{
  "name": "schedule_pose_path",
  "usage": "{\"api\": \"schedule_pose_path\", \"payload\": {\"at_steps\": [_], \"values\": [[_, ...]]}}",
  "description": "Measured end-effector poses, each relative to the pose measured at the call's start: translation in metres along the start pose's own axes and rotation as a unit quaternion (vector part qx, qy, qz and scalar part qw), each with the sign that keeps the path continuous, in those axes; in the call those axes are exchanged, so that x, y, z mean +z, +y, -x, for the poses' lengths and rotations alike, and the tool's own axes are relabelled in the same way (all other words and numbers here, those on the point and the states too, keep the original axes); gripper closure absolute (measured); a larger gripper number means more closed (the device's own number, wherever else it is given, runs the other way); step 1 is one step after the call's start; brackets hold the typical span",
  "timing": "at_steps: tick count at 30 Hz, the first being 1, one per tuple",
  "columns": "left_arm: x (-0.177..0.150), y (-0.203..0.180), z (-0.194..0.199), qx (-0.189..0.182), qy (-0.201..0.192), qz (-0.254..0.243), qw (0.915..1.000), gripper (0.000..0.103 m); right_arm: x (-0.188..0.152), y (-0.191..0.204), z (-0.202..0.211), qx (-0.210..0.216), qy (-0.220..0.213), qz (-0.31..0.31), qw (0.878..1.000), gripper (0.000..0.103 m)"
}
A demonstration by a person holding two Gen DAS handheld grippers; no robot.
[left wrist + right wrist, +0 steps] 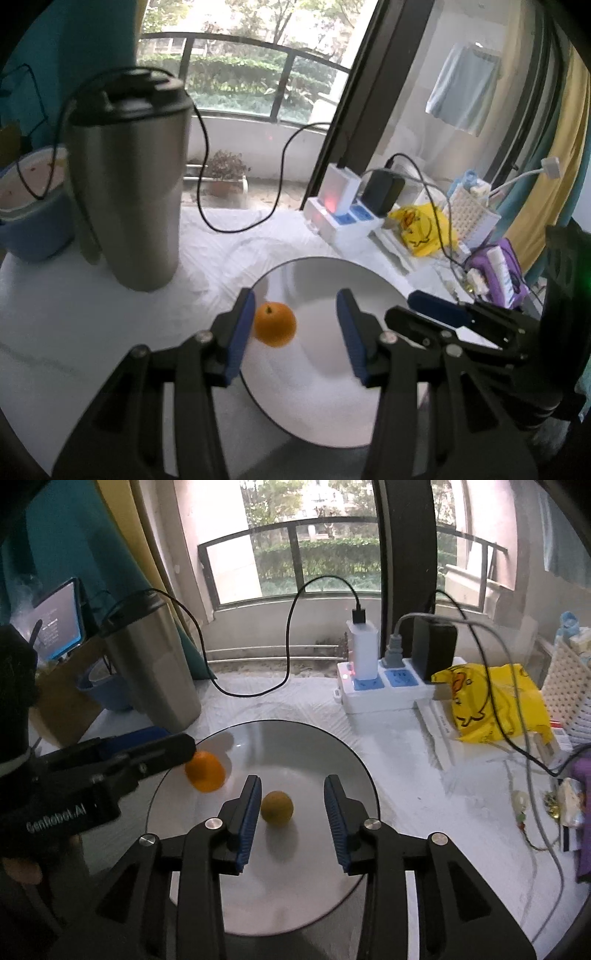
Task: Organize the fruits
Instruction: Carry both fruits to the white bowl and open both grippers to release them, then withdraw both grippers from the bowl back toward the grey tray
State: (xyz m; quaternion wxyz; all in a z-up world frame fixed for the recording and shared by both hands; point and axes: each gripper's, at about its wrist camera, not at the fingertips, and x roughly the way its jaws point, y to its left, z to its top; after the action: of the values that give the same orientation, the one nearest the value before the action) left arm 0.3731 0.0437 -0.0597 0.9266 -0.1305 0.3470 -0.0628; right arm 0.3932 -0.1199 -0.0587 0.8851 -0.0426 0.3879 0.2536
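Left wrist view: a tall window [240, 70] with a dark railing and greenery outside fills the back of the room, with a teal and yellow curtain [92, 550] at its left edge. Below it a white-covered table [66, 325] carries a steel tumbler [129, 184] with a black lid, a white power strip [384, 690] with plugged-in chargers, a yellow duck-print bag [491, 701] and a black cable [291, 646] looping across the cloth. A round mirror-like plate [332, 406] lies at the table's near edge. On it sits an orange [275, 324], just beside the left gripper's [295, 332] left blue pad and apparently free of it; that claw stands partly open and grips nothing. In the right wrist view, a smaller yellow-green fruit [277, 808] rests on the plate, between the blue pads of the right gripper [291, 812] and close to its left one. That claw too is partly open, pressing on nothing. The orange lies farther left, near the plate's rim.
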Motion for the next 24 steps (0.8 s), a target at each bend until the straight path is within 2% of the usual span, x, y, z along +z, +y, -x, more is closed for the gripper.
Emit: {"api": "schedule_pose_path", "payload": {"at_steps": [12, 24], "values": [[-0.018, -0.020, 0.053, -0.015, -0.015, -0.010, 0.9997, 0.055, -0.015, 0.019, 0.041, 0.001, -0.021, -0.001, 1.000, 0.066], [-0.048, -0.035, 0.090, -0.025, -0.019, -0.019, 0.9993, 0.055, -0.043, 0.034, 0.084, -0.002, -0.030, -0.002, 1.000, 0.066]]}}
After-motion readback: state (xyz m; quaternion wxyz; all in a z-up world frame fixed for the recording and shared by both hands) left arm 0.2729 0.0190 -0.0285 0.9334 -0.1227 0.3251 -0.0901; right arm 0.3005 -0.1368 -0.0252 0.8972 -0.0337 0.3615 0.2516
